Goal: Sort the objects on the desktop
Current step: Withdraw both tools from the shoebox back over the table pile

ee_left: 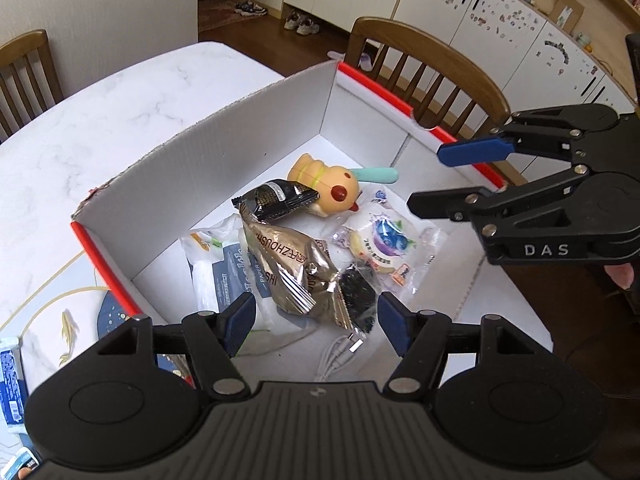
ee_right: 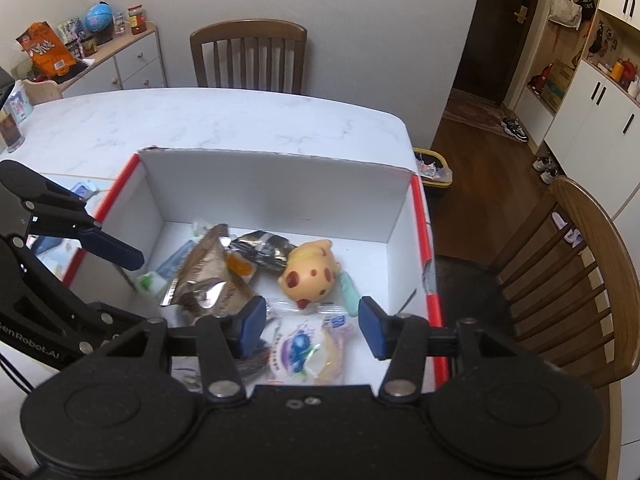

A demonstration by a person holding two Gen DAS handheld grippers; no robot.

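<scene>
A white cardboard box [ee_left: 224,132] with red edges sits on the marble table and also shows in the right wrist view [ee_right: 276,188]. Inside lie a yellow toy [ee_left: 332,188] [ee_right: 312,276], a bronze snack bag [ee_left: 296,268] [ee_right: 204,276], a black packet [ee_left: 276,198] [ee_right: 260,250], a clear blueberry pouch [ee_left: 384,244] [ee_right: 308,348], a tissue pack [ee_left: 224,276] and a white cable [ee_left: 336,356]. My left gripper [ee_left: 314,326] is open and empty above the box's near end. My right gripper [ee_right: 312,330] [ee_left: 426,178] is open and empty above the pouch.
Wooden chairs stand behind the box [ee_left: 432,64], at the table's far side [ee_right: 248,56] and to the right [ee_right: 576,276]. A blue packet [ee_left: 10,384] lies on the table left of the box. A yellow bin [ee_right: 434,172] stands on the floor.
</scene>
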